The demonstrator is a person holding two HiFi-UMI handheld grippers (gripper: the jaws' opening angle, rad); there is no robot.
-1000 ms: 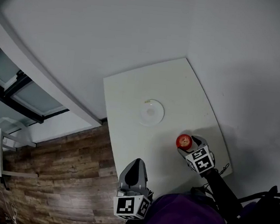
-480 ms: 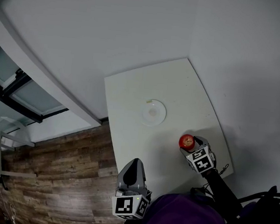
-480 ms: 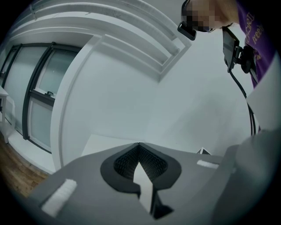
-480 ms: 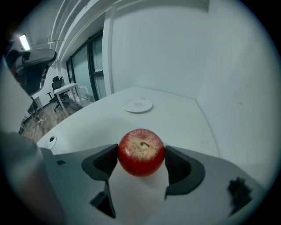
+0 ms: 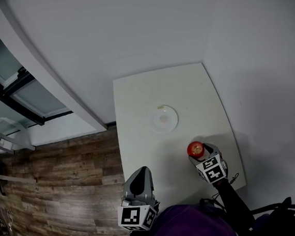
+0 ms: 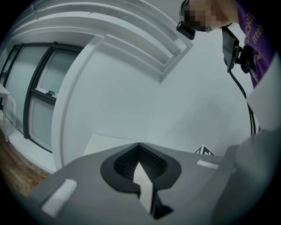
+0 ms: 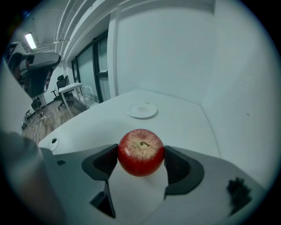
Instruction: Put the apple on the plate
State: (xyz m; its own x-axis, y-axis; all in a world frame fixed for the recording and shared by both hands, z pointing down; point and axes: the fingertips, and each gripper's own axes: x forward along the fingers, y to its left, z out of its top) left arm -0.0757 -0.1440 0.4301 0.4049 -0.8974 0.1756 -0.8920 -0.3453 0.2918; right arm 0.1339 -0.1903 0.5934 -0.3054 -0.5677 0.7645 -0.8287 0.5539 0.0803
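open tabletop [image 5: 137, 119] between apple [image 5: 195, 149] and plate [image 5: 163, 118]; wall [image 5: 267, 90] close along right edge

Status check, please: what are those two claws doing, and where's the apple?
Right gripper shut on apple. Left gripper shut, empty, near the person. Plate bare, ahead on table; nothing in between.

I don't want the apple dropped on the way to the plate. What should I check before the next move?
1. Grip of the right gripper on the apple: ok.
2. The apple lifted off the table: cannot tell.
3. The plate bare: ok.
4. The table between apple and plate free of things: ok.
5. The left gripper shut, away from the plate: ok.
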